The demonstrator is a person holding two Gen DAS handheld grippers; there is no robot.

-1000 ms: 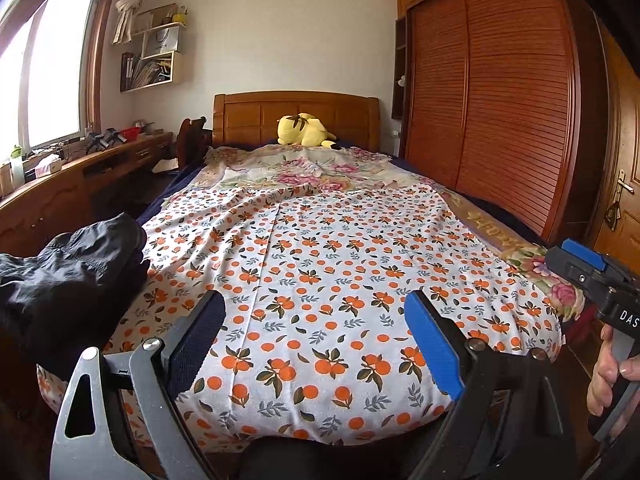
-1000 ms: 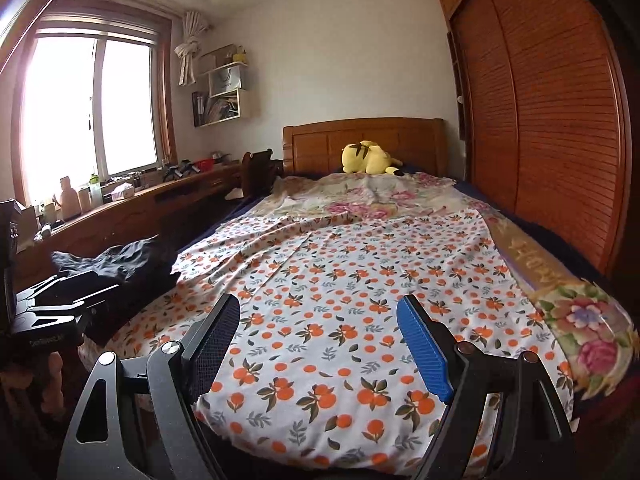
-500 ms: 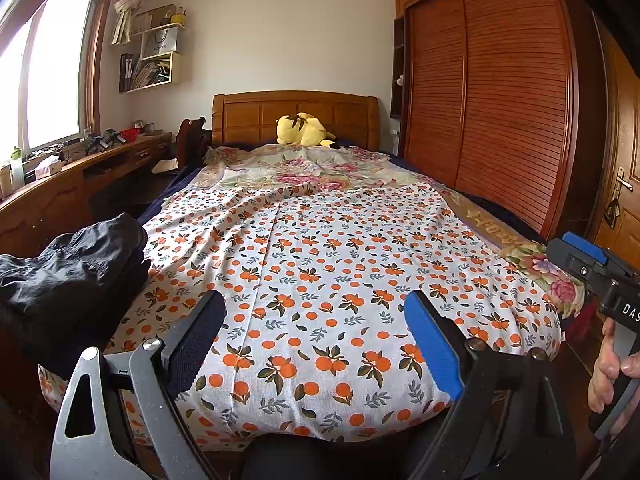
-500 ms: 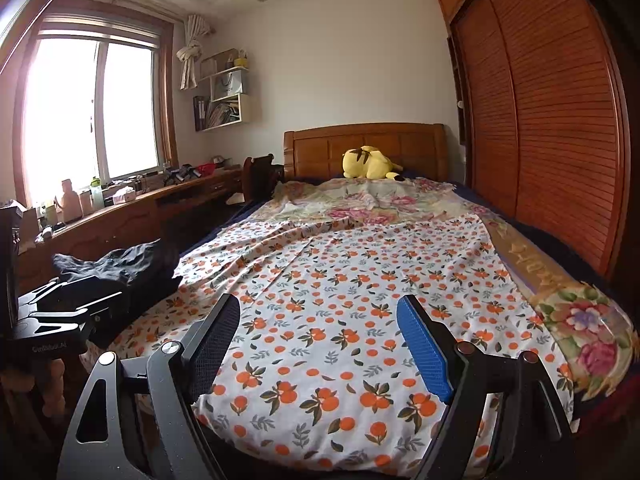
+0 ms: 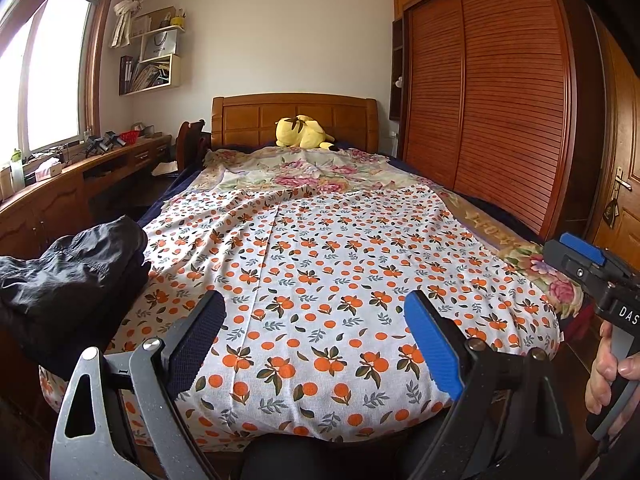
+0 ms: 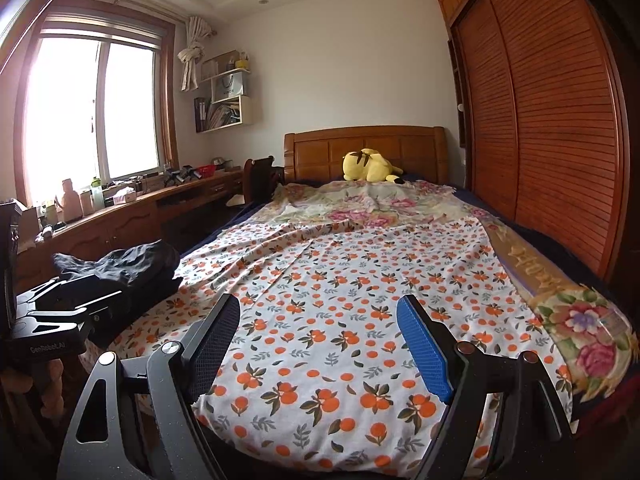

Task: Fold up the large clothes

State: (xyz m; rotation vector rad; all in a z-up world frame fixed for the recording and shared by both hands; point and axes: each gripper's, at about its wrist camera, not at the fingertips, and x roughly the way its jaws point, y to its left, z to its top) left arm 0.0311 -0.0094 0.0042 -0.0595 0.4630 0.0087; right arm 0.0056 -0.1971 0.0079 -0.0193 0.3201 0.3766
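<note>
A heap of black clothes [image 5: 72, 276] [image 6: 128, 264] lies at the near left corner of the bed. The rest of the bed is covered by a white sheet with an orange fruit print [image 5: 320, 248] [image 6: 360, 280]. My left gripper [image 5: 316, 304] hovers open over the foot of the bed, to the right of the black heap, with nothing between its fingers. My right gripper [image 6: 318, 304] stands open and empty over the same end, further right. A hand [image 5: 612, 372] holds the right gripper's handle at the edge of the left wrist view.
A yellow plush toy [image 5: 300, 132] sits by the wooden headboard [image 5: 296, 116]. A floral quilt [image 5: 304, 168] covers the bed's far end. A long wooden desk [image 6: 132, 216] with small items runs under the window on the left. A slatted wardrobe [image 5: 500, 100] lines the right.
</note>
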